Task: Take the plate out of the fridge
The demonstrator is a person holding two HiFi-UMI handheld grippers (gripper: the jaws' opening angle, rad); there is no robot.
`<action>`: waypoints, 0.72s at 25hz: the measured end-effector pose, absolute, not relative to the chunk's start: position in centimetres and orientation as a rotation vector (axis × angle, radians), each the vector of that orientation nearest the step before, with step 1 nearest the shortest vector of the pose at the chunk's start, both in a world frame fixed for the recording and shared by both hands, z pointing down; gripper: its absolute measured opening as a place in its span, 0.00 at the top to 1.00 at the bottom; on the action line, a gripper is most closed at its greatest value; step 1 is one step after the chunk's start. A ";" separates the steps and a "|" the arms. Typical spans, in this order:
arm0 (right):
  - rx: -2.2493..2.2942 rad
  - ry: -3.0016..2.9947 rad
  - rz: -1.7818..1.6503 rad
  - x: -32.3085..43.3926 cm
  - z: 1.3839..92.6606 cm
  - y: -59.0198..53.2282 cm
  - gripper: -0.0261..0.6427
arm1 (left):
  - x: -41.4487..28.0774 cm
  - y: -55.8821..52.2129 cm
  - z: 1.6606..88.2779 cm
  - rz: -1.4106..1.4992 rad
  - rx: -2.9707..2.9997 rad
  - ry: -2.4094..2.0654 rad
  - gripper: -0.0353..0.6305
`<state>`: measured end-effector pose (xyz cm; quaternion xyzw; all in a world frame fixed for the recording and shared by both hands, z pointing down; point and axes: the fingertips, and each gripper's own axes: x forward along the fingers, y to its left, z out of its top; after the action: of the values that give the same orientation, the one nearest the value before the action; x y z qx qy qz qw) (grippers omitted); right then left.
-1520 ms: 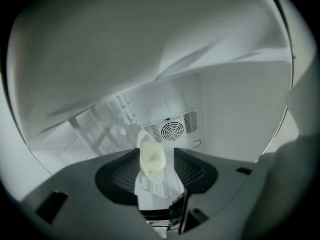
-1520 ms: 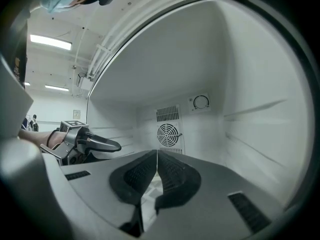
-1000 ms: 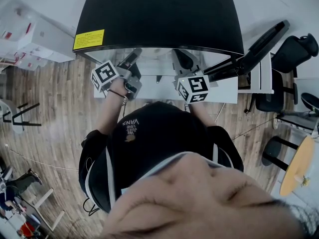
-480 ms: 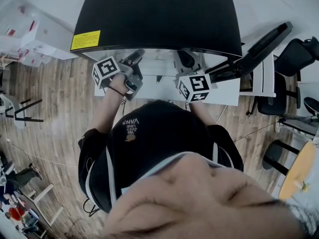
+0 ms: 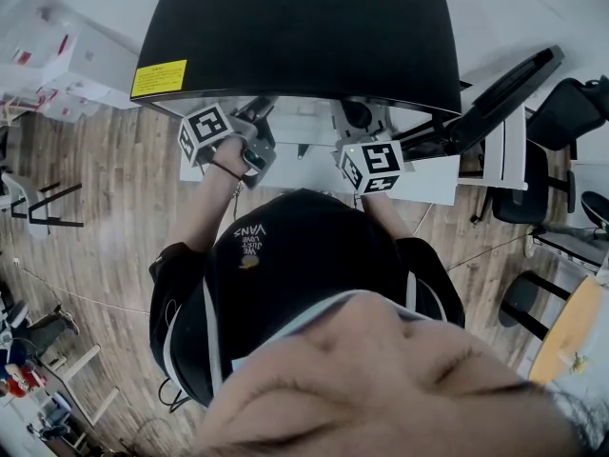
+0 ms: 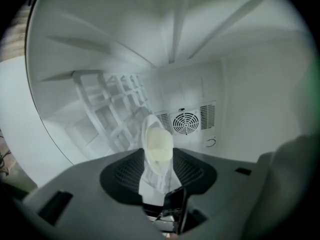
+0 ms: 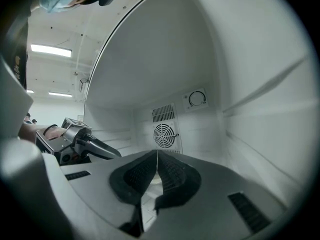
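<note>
In the left gripper view a white plate (image 6: 158, 146) with a cream inside stands edge-on between the black pads of my left gripper (image 6: 160, 160), which is shut on its rim. The fridge's white back wall lies behind it. My right gripper (image 7: 157, 158) is shut with nothing between its pads, also inside the fridge, and sees the left gripper (image 7: 75, 140) to its left. In the head view both grippers, left (image 5: 249, 131) and right (image 5: 366, 146), reach under the black fridge top (image 5: 304, 27). The plate is hidden there.
A fan grille (image 7: 165, 132) sits on the fridge's back wall, with white racks (image 6: 110, 119) along one side. The fridge door (image 5: 504, 89) stands open at the right. Black chairs (image 5: 561, 112) stand beyond it, and white boxes (image 5: 57, 55) sit at the left.
My left gripper has edged a little further in toward the fridge. The right gripper has barely moved and stays shut.
</note>
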<state>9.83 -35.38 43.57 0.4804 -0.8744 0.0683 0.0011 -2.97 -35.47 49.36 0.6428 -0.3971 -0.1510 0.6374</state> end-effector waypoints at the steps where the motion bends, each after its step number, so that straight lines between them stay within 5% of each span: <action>1: 1.506 -2.747 0.214 9.8 43.6 -35.5 0.94 | -3.0 -35.5 49.5 -0.340 1.467 -0.915 0.67; 7: 1.493 -2.754 0.214 9.6 43.7 -35.5 0.94 | -3.2 -35.1 50.6 -0.319 1.443 -0.965 0.85; 18: 1.499 -2.746 0.226 9.4 44.0 -35.1 0.94 | -3.1 -34.8 50.8 -0.377 1.418 -0.937 0.89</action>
<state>9.36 -35.13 43.99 0.4778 -0.8755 0.0719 0.0023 -3.11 -34.78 50.80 0.6229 -0.4115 -0.1656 0.6443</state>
